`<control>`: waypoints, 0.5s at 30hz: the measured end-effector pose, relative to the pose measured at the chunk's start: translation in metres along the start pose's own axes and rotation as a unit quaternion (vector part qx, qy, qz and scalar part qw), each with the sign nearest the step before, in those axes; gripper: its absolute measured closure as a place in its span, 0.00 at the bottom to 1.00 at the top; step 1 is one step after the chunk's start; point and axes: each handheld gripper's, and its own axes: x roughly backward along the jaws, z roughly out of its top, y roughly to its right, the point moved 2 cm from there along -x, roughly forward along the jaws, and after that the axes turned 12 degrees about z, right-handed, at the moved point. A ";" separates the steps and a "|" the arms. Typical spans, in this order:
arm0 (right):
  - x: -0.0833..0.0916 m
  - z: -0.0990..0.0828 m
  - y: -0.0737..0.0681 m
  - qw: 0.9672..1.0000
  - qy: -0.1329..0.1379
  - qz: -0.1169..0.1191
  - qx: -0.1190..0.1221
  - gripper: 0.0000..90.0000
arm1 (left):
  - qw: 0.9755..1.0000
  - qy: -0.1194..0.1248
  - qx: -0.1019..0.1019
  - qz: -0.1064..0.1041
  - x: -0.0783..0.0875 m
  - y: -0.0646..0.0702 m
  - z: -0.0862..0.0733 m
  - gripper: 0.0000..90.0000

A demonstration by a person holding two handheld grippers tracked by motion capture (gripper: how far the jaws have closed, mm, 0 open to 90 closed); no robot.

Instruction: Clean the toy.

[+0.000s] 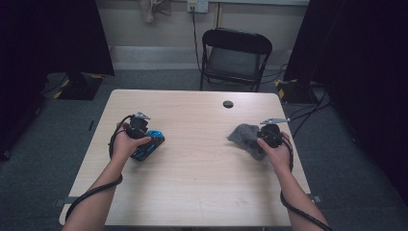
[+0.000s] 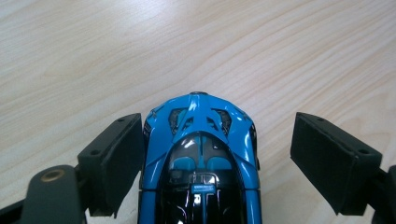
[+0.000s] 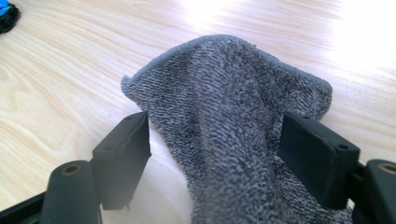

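A blue and black toy car [image 2: 201, 140] sits on the light wooden table [image 1: 202, 183], its nose pointing away from the camera in the left gripper view. My left gripper [image 2: 217, 123] stands open around it: the left pad is at the car's side and a gap shows at the right pad. In the high view the car [image 1: 153, 139] lies at the table's left with the left gripper [image 1: 144, 143] over it. A grey terry cloth [image 3: 224, 84] rises in a fold between the jaws of my right gripper [image 3: 215, 119], which stand open. The cloth [image 1: 242, 134] lies right of centre beside the right gripper [image 1: 256, 139].
A black folding chair [image 1: 235, 55] stands behind the table's far edge. A round cable hole [image 1: 228, 104] sits near that edge. Dark curtains and cables line both sides of the floor. The toy car [image 3: 7, 14] peeks in at the top left of the right gripper view.
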 end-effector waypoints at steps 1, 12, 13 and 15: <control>0.000 0.000 0.000 1.000 0.000 0.000 0.000 0.26 | 1.000 0.000 0.000 0.000 0.000 0.000 0.000 0.19; 0.007 0.007 -0.009 1.000 0.006 0.015 0.008 0.22 | 1.000 0.007 0.006 -0.011 0.021 -0.001 0.002 0.18; 0.007 0.007 -0.009 1.000 0.006 0.015 0.008 0.22 | 1.000 0.007 0.006 -0.011 0.021 -0.001 0.002 0.18; 0.010 0.008 -0.012 1.000 0.011 0.021 0.008 0.21 | 1.000 0.013 0.003 -0.016 0.026 0.002 0.003 0.18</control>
